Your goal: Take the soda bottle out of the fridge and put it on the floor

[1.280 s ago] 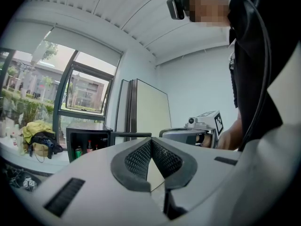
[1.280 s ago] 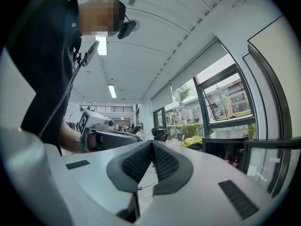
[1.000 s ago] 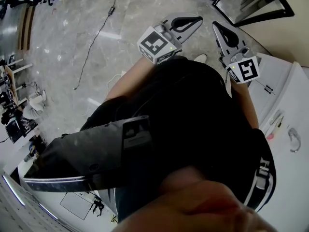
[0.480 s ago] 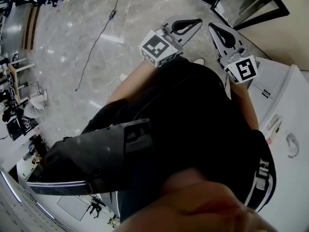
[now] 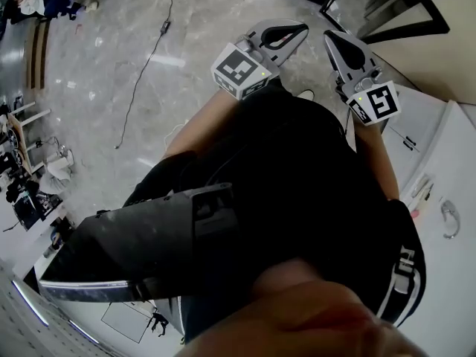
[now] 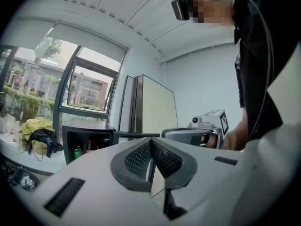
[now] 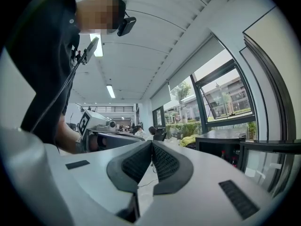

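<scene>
Black fridge (image 6: 87,131) open, at 9 o'clock from left gripper (image 6: 150,145), well apart. Soda bottle (image 6: 89,146) inside, upright, long axis vertical, cap up, beside green can (image 6: 77,152). Left gripper, right gripper (image 7: 151,147): jaws pressed together, empty.

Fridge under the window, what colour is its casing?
Black; the fridge shows best in the left gripper view.

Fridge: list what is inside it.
The left gripper view shows the open fridge holding a green can and a small bottle with a red top. The rest of its inside is dark, so anything further back cannot be made out.
</scene>
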### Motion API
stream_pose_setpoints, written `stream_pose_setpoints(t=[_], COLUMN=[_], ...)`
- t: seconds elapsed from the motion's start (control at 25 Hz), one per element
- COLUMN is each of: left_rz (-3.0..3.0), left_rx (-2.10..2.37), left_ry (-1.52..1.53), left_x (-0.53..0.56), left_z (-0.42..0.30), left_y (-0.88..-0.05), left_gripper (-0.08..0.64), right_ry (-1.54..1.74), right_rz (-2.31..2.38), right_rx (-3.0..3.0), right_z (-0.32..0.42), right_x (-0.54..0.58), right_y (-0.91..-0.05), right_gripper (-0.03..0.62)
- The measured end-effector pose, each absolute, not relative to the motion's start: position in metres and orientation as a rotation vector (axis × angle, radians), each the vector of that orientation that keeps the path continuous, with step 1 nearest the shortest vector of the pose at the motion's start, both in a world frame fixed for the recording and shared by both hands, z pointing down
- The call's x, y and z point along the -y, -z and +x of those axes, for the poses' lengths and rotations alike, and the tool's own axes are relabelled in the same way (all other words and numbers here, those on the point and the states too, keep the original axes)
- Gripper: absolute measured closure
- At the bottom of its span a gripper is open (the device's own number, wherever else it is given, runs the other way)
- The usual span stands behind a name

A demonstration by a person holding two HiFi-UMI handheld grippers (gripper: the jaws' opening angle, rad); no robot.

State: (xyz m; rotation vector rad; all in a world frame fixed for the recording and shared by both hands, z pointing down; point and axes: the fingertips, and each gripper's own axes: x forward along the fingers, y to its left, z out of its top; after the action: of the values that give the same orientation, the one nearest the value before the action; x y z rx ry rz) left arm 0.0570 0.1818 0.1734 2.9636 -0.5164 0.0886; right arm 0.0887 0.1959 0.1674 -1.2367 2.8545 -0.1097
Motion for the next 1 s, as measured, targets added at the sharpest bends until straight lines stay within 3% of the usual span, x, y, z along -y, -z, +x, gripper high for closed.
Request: stream_pose_setpoints(t=[0.52, 1.0], left_rz=[2.976, 2.948], left_rx=[0.363, 0.319], left_ry=[-0.059, -0.042], left_x=[-0.02, 0.05], left_z=[0.023, 0.01], left_y=[-0.184, -0.19], left_gripper=[0.555, 0.555], right_ry=[0.166, 0.22], right_rz=[-1.462, -1.583], right_rx=[-2.815, -2.765], right_z=[0.059, 0.053], right_x=[-0.045, 0.032], right_y=[-0.192, -0.211], right_gripper=[0.578, 0.578])
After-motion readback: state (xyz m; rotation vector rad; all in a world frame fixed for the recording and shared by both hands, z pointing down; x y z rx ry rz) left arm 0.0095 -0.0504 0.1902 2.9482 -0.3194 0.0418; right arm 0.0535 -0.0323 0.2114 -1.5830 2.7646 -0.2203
